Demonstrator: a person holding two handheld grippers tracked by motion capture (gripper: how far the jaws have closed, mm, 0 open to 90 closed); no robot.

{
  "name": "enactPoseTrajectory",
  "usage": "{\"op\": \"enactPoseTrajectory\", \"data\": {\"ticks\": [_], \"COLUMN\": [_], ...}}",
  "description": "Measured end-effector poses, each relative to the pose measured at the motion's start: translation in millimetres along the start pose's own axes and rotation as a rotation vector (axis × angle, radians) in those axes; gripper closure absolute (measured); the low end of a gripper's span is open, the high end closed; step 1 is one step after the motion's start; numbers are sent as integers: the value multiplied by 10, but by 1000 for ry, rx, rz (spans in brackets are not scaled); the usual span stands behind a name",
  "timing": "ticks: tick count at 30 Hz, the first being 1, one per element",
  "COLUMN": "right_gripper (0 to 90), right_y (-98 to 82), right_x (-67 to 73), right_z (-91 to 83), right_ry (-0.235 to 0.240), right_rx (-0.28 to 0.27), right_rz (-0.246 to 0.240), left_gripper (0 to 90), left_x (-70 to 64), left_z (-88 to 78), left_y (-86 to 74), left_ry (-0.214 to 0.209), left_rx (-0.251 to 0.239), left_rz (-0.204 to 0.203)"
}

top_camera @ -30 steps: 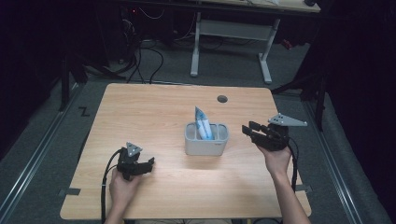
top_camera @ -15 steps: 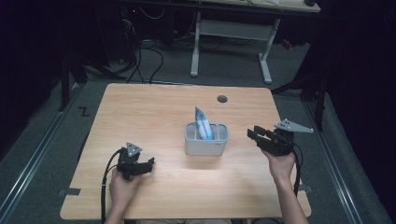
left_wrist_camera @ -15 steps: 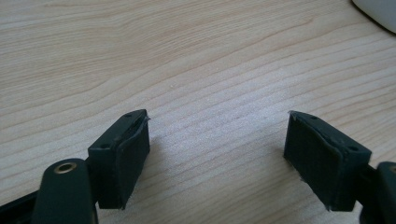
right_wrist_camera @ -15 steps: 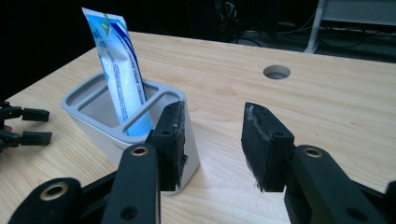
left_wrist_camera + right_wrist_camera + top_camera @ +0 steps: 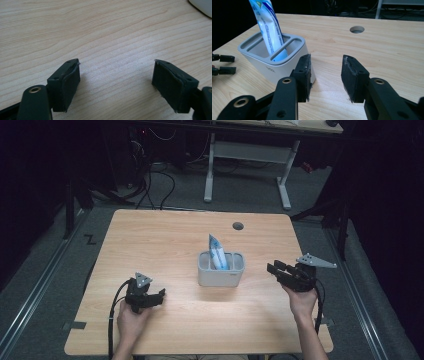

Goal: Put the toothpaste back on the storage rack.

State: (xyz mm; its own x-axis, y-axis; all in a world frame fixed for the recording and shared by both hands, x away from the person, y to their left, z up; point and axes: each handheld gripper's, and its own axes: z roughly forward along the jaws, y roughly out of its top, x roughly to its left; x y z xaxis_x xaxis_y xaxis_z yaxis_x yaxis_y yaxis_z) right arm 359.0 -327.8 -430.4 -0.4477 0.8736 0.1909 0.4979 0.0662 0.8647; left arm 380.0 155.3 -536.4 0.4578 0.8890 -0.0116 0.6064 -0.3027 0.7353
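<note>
Worktop [image 5: 165, 240]: pale wood, with a round cable hole [image 5: 238, 226] near the far edge.
Holder [image 5: 221, 272]: a grey-white plastic holder with slots, standing upright near the middle of the worktop, between the two tools.
Tube [image 5: 217, 253]: a blue-and-white tube standing in the holder, in a slot toward its right-hand end as the high view shows it, its top leaning left and rising above the rim.
Right tool [image 5: 277, 270]: held in the person's right hand just right of the holder, pointing toward it, apart from it. In the right gripper view its jaws stand partly apart with bare worktop between them, gripping nothing; the left jaw sits just in front of the holder's wall.
Left tool [image 5: 161, 295]: held in the left hand at the near left of the worktop, well apart from the holder. Its jaws are spread wide over bare wood and hold nothing.
</note>
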Motion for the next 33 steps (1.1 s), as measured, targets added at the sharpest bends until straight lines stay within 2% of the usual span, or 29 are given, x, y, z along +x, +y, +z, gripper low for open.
{"op": "enactPoseTrajectory", "data": {"ticks": [12, 27, 33], "right_gripper": [599, 597, 591], "right_y": [-141, -305, -349], "right_x": [-17, -90, -100], "right_z": [67, 84, 106], "right_ry": [8, -20, -33], "right_rx": [29, 63, 74], "right_rz": [9, 32, 22], "left_gripper": [228, 228, 228], "left_x": [1, 2, 2], "left_z": [-1, 1, 1], "left_y": [0, 2, 2], "left_ry": [0, 2, 3], "left_rx": [1, 1, 1], "left_rz": [1, -1, -1]}}
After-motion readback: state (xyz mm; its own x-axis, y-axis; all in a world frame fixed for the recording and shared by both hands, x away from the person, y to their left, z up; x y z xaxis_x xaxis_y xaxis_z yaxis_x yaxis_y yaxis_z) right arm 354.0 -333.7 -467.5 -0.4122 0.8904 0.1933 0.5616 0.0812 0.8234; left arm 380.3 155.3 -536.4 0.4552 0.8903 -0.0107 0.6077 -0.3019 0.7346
